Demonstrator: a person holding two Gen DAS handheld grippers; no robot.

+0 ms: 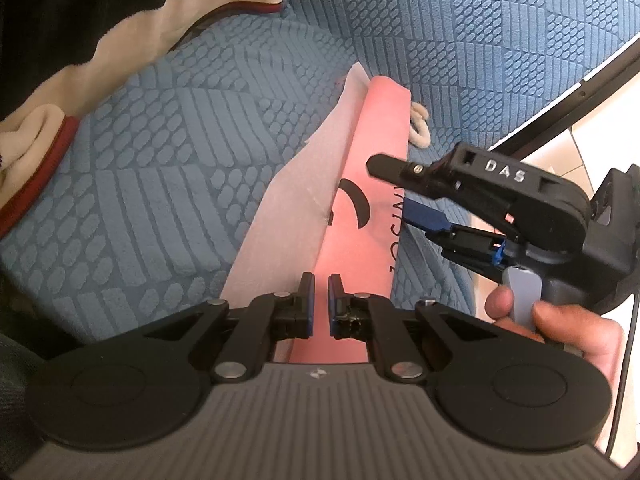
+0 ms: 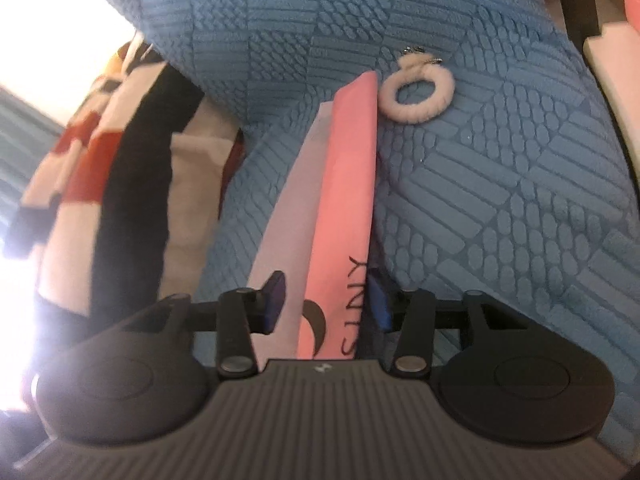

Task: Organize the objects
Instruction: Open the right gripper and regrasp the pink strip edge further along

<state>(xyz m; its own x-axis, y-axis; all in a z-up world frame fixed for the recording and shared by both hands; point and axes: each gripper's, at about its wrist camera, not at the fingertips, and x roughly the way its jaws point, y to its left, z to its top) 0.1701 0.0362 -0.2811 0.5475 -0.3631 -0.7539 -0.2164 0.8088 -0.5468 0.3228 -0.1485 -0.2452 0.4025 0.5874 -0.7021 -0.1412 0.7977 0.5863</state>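
A flat pink paper bag with black lettering point(image 1: 362, 184), backed by a pale white foam sheet point(image 1: 280, 216), is seen lying on a blue textured fabric cover point(image 1: 160, 184).

The left gripper point(image 1: 320, 304) is positioned over the near end of the bag. Its 2 blue-padded jaws are drawn nearly together, with only a narrow slit between them. Whether the bag edge is pinched in that slit cannot be told.

The right gripper point(image 2: 326, 304) is held by a hand point(image 1: 560, 328). Its jaws are partly open and are set on either side of the bag and foam sheet. No pad is seen pressing on either.

A white woven ring with a metal clasp point(image 2: 418, 94) is located just beside the far end of the bag. A cream, red and black fleece blanket point(image 2: 120, 184) is bunched at the left.
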